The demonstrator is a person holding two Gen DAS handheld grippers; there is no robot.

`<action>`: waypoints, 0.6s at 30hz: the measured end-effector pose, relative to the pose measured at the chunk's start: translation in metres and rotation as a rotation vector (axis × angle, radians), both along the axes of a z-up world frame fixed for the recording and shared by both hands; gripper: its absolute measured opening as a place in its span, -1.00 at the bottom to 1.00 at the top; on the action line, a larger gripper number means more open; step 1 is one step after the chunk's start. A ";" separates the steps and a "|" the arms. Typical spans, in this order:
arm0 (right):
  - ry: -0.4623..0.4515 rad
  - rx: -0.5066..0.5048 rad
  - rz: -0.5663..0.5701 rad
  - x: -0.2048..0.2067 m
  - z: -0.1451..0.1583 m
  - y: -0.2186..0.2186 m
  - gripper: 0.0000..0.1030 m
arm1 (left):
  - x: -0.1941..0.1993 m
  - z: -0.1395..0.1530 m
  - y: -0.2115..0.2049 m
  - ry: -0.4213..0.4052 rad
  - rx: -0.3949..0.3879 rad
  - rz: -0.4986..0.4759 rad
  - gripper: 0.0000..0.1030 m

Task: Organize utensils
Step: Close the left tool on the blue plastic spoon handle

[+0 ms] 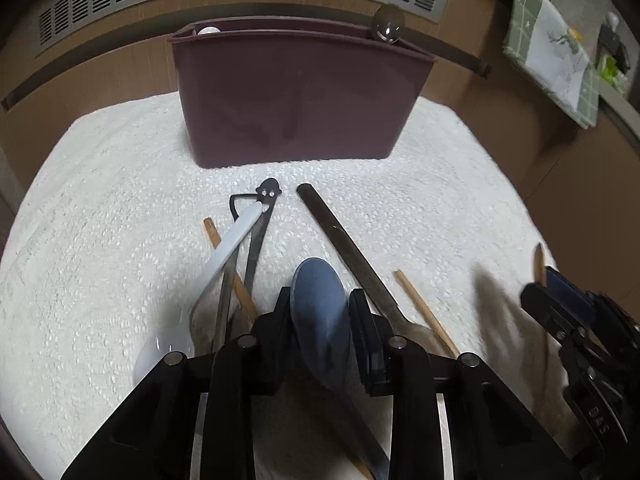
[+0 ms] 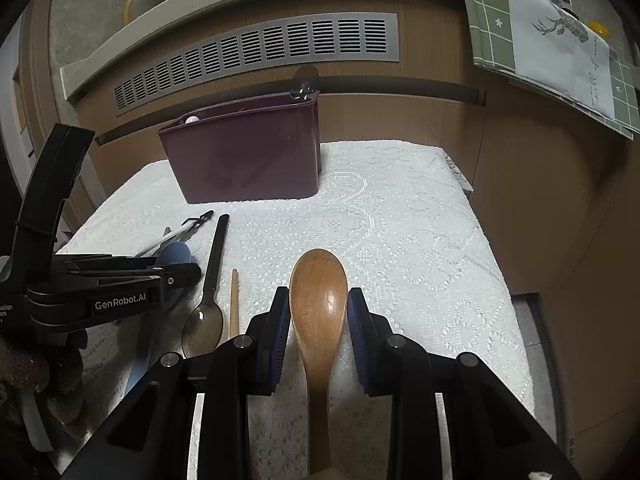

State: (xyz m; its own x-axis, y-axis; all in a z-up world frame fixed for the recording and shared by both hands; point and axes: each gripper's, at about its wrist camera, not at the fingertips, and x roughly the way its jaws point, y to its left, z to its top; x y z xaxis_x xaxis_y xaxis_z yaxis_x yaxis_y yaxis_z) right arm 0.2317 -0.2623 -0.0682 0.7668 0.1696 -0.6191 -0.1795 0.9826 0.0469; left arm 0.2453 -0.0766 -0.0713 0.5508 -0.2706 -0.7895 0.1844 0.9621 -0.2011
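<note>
Maroon plastic, the bin [image 2: 244,152] already holds two utensils, only their tips showing above its rim. In front of the bin, the right gripper [image 2: 319,320] holds a wooden spoon [image 2: 319,292], and the left gripper [image 1: 320,320] closes on a blue spoon [image 1: 320,304]. A black-handled spoon [image 2: 210,280], chopsticks [image 1: 424,304] and more utensils wait on the white cloth [image 2: 400,240], so most work remains.

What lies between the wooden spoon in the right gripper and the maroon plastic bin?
Only bare white textured cloth between wooden spoon and maroon plastic bin, per right wrist view.

White textured cloth [image 2: 400,220], grey vent grille [image 2: 256,52] — green checked towel [image 2: 492,20]
</note>
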 end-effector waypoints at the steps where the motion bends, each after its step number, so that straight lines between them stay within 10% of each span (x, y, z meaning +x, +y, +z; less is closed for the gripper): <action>1: 0.000 0.010 0.008 -0.001 0.002 0.000 -0.49 | -0.008 0.004 0.003 -0.021 -0.007 -0.015 -0.47; 5: -0.002 0.064 0.048 -0.008 0.009 0.003 -0.49 | -0.038 0.027 0.017 -0.110 -0.026 -0.049 -0.77; 18: -0.029 0.055 0.109 -0.025 0.022 0.029 -0.49 | -0.076 0.064 0.046 -0.235 -0.094 -0.053 -0.78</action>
State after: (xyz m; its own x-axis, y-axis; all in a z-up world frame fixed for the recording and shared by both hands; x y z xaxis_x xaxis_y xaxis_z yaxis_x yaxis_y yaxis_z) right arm 0.2071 -0.2332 -0.0458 0.7598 0.2860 -0.5839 -0.2869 0.9534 0.0937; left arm 0.1692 -0.0309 -0.0068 0.6993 -0.3701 -0.6116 0.2862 0.9289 -0.2349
